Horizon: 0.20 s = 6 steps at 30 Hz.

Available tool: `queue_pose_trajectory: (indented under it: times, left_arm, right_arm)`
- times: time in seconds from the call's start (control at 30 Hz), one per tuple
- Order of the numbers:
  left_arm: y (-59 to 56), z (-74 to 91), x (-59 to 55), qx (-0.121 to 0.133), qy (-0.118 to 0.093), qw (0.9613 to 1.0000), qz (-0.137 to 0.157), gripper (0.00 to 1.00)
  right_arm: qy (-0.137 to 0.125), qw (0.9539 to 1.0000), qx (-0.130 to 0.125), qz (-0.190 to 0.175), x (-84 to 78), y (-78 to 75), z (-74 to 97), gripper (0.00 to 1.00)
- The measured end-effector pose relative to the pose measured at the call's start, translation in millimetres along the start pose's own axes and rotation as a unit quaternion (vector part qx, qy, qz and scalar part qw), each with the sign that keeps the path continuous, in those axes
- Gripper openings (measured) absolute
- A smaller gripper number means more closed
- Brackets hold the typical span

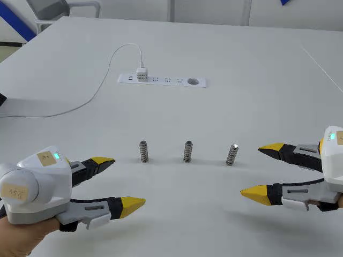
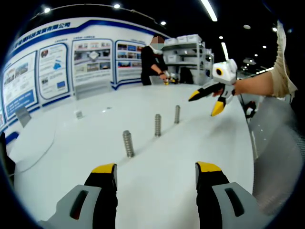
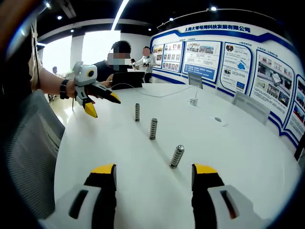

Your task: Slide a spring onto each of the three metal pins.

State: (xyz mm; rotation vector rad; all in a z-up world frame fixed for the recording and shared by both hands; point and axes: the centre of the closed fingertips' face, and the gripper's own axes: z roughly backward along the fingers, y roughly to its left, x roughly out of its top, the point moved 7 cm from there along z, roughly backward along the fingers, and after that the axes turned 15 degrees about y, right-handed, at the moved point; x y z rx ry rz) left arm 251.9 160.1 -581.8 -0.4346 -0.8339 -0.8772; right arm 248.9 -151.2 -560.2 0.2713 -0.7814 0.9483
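Three metal pins stand in a row on the white table, each with a spring around it: the left pin (image 1: 143,151) (image 2: 127,143) (image 3: 137,112), the middle pin (image 1: 187,151) (image 2: 157,125) (image 3: 153,129), and the right pin (image 1: 231,154) (image 2: 177,114) (image 3: 177,156), whose spring leans slightly. My left gripper (image 1: 119,182) (image 2: 156,174) (image 3: 102,104) hovers open at the near left, empty, a short way from the left pin. At the right my right gripper (image 1: 262,170) (image 3: 153,175) (image 2: 204,101) is open too, holding nothing, level with the right pin.
A white power strip (image 1: 162,81) with a plugged-in charger and cable (image 1: 94,95) lies further back on the table (image 1: 177,214). A chair (image 1: 59,8) stands at the far left edge. People stand beyond the table (image 2: 152,59) (image 3: 119,64).
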Motion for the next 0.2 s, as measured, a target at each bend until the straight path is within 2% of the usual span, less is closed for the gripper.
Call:
queue_pose_trajectory:
  times: [0.2]
  left_arm:
    - [0.3,0.3,-0.5,0.001,0.0,1.0,0.002,0.68]
  right_arm:
    - [-0.003,1.0,0.003,-0.004,-2.5,1.0,-0.6,0.68]
